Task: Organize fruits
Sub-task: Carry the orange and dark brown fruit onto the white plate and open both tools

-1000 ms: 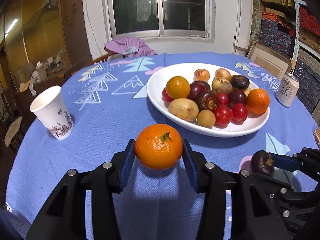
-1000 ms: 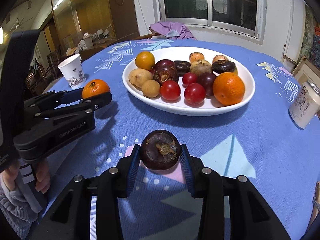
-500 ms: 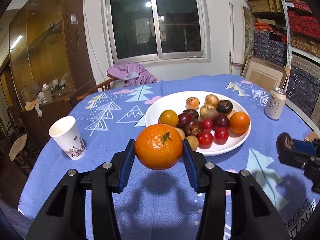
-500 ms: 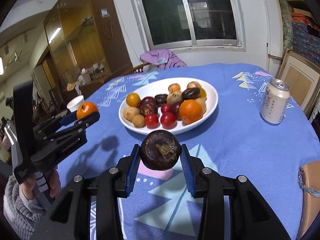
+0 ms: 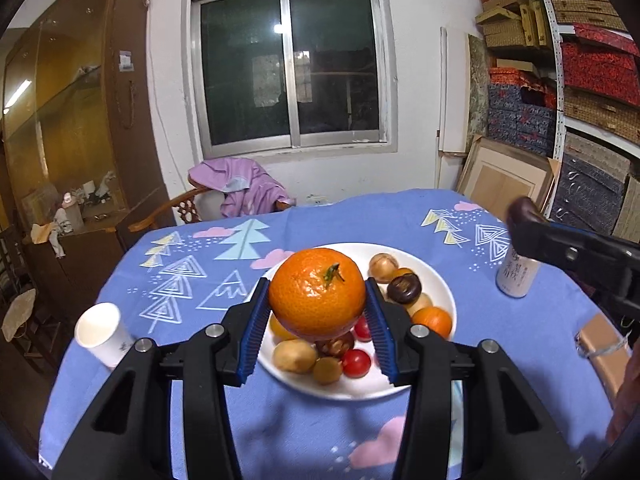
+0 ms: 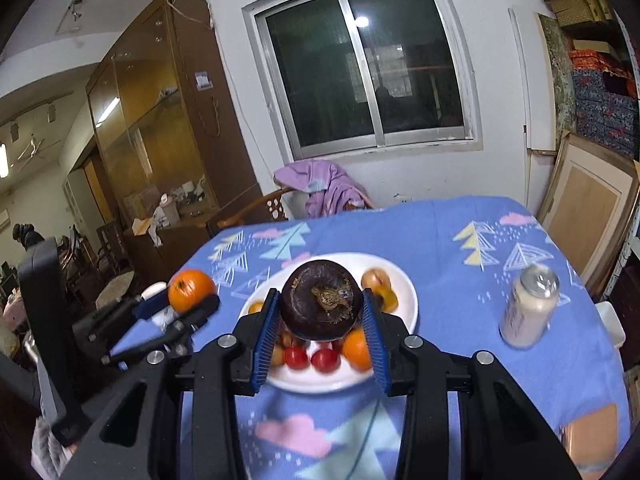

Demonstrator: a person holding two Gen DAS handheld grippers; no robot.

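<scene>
My left gripper (image 5: 317, 305) is shut on an orange mandarin (image 5: 317, 291), held high above the blue tablecloth in front of the white plate (image 5: 436, 280). My right gripper (image 6: 322, 312) is shut on a dark purple mangosteen (image 6: 322, 299), also held in the air over the near side of the plate (image 6: 404, 284). The plate carries several fruits: oranges, red tomatoes, brown and dark round fruits. From the right wrist view the left gripper (image 6: 192, 294) with its mandarin (image 6: 191, 289) shows at the left. The left wrist view catches the mangosteen (image 5: 520, 210) at the right edge.
A paper cup (image 5: 102, 334) stands at the table's left side. A drink can (image 6: 530, 306) stands to the right of the plate. A chair with a purple cloth (image 5: 240, 188) is behind the table. A brown object (image 5: 602, 344) lies at the right table edge.
Both grippers have risen from near the tablecloth with their fruits still gripped. The plate now appears lower and partly behind the held fruits.
</scene>
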